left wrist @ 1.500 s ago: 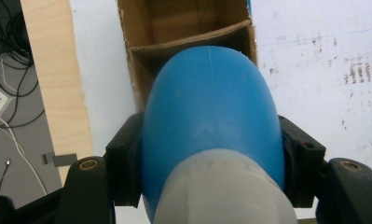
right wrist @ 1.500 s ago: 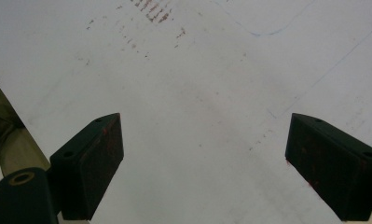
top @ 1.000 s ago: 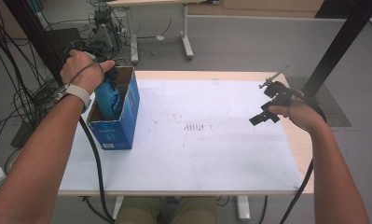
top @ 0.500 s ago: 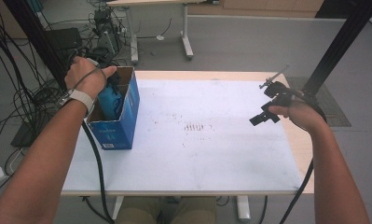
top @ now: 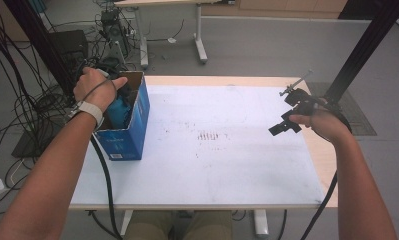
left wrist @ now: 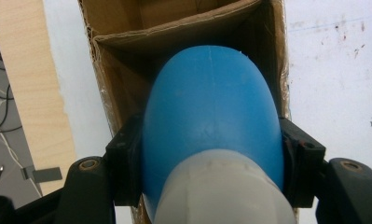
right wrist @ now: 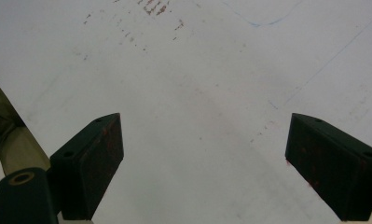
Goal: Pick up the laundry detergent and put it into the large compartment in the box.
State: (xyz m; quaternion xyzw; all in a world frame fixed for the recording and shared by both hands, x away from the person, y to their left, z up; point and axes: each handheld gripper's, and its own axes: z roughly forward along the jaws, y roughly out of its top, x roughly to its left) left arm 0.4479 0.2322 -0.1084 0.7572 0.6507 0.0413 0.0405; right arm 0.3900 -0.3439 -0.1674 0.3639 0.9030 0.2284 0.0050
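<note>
Left tongs of mine are clamped on the blue bottle, and compared with a second ago my left hand has sunk, so the bottle now sits partly down inside the open cardboard box at the far left of the counter. Over on the right, my other tongs hang with their jaws wide apart and nothing between them, above bare counter, unmoved. I judge the bottle nearly boxed; letting go comes next.
</note>
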